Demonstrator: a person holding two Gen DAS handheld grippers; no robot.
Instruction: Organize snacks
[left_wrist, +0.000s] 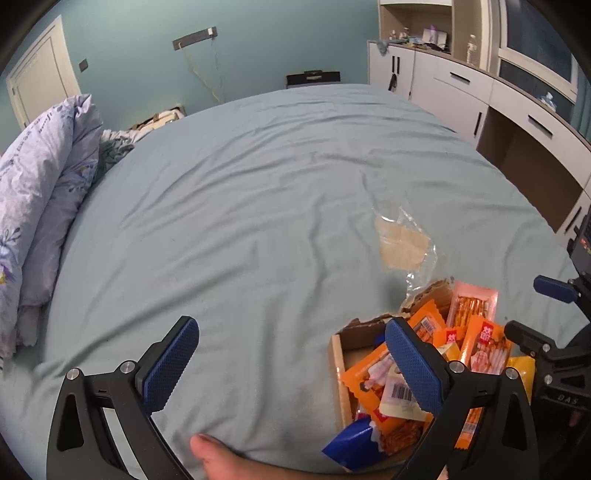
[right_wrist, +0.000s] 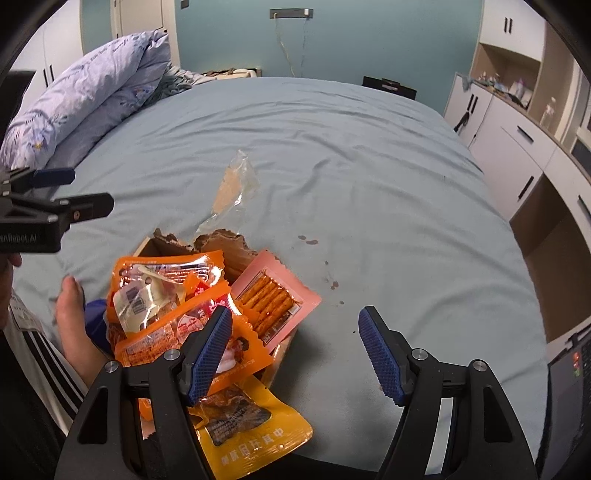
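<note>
Hovering wide, empty: right gripper (right_wrist: 295, 350) nearer; pink snack pack (right_wrist: 275, 295) lies ahead-left, long axis diagonal, atop torn box (right_wrist: 225, 245); left gripper (left_wrist: 291, 365) wide too.

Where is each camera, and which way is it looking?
Left wrist: on the left hand-held gripper, facing across the bed; box of snacks at right; a foot and the right hand-held gripper show.
Right wrist: on the right hand-held gripper, facing across the bed; box at left; foot and left hand-held gripper show.
Both share: bed, box, clear wrapper, pink packet, duvet.
</note>
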